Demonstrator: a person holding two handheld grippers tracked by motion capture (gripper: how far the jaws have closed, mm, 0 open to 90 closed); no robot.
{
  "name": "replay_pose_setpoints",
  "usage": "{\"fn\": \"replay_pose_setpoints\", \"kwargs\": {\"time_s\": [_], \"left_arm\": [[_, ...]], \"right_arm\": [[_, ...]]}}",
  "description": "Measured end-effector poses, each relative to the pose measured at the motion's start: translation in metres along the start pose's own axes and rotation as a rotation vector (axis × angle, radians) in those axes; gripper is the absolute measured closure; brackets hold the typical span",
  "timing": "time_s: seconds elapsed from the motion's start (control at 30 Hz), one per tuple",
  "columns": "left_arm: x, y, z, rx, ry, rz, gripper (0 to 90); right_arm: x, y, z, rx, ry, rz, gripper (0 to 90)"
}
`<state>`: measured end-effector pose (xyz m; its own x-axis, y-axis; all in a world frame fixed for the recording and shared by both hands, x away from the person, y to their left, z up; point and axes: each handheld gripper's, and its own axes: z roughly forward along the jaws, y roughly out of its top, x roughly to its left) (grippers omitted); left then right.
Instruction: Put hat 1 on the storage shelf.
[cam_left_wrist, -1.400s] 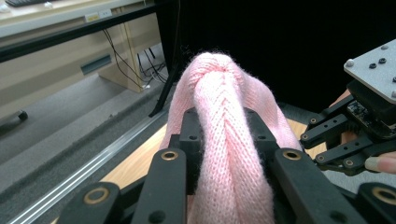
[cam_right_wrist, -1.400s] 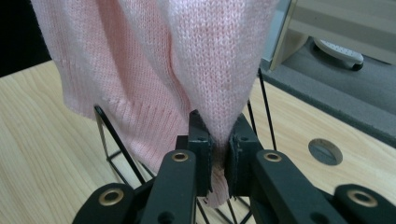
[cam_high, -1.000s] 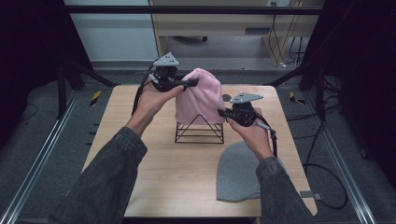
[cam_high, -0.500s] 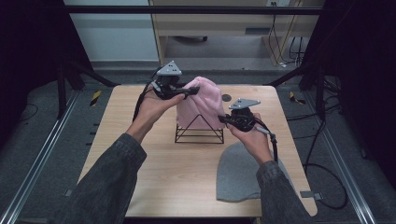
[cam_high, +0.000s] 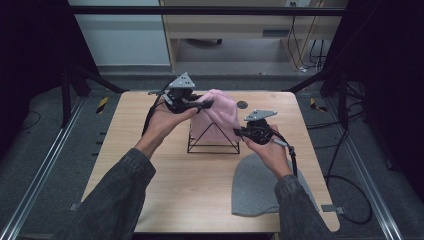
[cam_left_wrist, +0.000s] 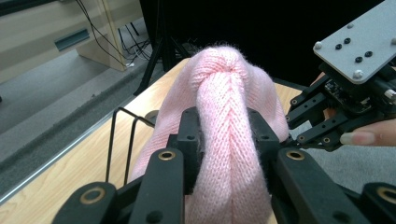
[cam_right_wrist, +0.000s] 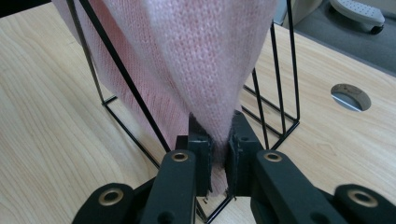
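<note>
A pink knitted hat is draped over a black wire stand in the middle of the wooden table. My left gripper is at the hat's upper left and is shut on a thick fold of the pink knit. My right gripper is at the hat's lower right edge, shut on its hem beside the stand's wires. In the left gripper view the right gripper shows farther off at the right, with a fingertip on it.
A grey knitted hat lies flat on the table at the front right, under my right forearm. A round cable hole sits behind the stand. A wooden desk and cables stand beyond the table's far edge.
My left gripper has sunk slightly with the pink hat's top in it, and the hat sits lower on the stand. The right gripper has stayed in place.
</note>
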<state>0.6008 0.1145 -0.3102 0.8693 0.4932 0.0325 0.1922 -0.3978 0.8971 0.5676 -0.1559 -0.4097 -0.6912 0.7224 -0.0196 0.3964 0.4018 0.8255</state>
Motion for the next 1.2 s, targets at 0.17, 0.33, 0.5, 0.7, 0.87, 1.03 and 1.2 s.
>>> {"fn": "replay_pose_setpoints", "kwargs": {"time_s": [0.17, 0.33, 0.5, 0.7, 0.87, 1.03, 1.2], "left_arm": [[-0.003, -0.008, 0.003, 0.012, -0.002, 0.005, 70.6], [-0.005, -0.015, 0.006, 0.029, -0.005, 0.000, 69.6], [-0.005, -0.021, 0.008, 0.038, -0.014, -0.009, 69.3], [-0.006, -0.025, 0.008, 0.033, -0.025, -0.024, 68.9], [-0.007, -0.028, 0.009, 0.034, -0.030, -0.030, 67.5], [-0.008, -0.030, 0.009, 0.034, -0.035, -0.036, 65.9], [-0.009, -0.030, 0.010, 0.034, -0.028, -0.041, 68.7]], "right_arm": [[0.000, -0.006, 0.004, 0.017, 0.006, 0.007, 82.3], [-0.002, -0.012, 0.008, 0.030, 0.007, 0.018, 82.2], [-0.003, -0.018, 0.011, 0.043, 0.011, 0.026, 82.2], [-0.003, -0.019, 0.013, 0.054, 0.012, 0.028, 82.0], [-0.003, -0.020, 0.015, 0.058, 0.015, 0.030, 81.8], [-0.002, -0.022, 0.018, 0.069, 0.019, 0.034, 81.2], [-0.001, -0.022, 0.014, 0.068, 0.014, 0.039, 65.1]]}}
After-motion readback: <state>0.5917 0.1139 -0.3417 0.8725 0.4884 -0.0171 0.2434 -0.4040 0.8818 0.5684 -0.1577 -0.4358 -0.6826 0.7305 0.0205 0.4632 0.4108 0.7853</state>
